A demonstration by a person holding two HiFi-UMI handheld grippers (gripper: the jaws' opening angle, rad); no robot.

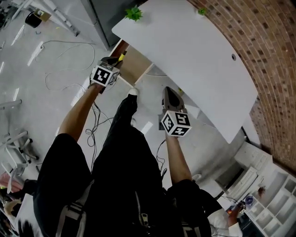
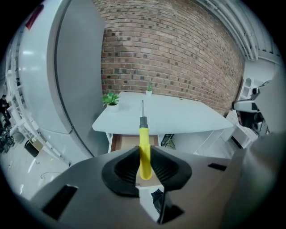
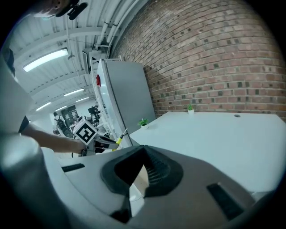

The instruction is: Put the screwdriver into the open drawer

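Note:
A screwdriver (image 2: 143, 134) with a yellow handle and a thin metal shaft is clamped between the pads of my left gripper (image 2: 144, 151), its shaft pointing forward at the white desk (image 2: 178, 118). Below the desk top a wooden drawer (image 2: 127, 142) stands pulled open. In the head view the left gripper (image 1: 115, 61) hovers at the near left edge of that drawer (image 1: 136, 65), the screwdriver (image 1: 122, 56) sticking out over it. My right gripper (image 1: 170, 95) hangs to the right, in front of the desk, shut and empty (image 3: 142, 151). It sees the left gripper (image 3: 105, 139) from the side.
Two small potted plants (image 1: 133, 13) (image 1: 202, 11) stand at the desk's far edge against a brick wall (image 1: 259, 41). A tall grey cabinet (image 2: 76, 80) stands left of the desk. Cables (image 1: 64, 60) lie on the floor; the person's legs (image 1: 122, 134) are below.

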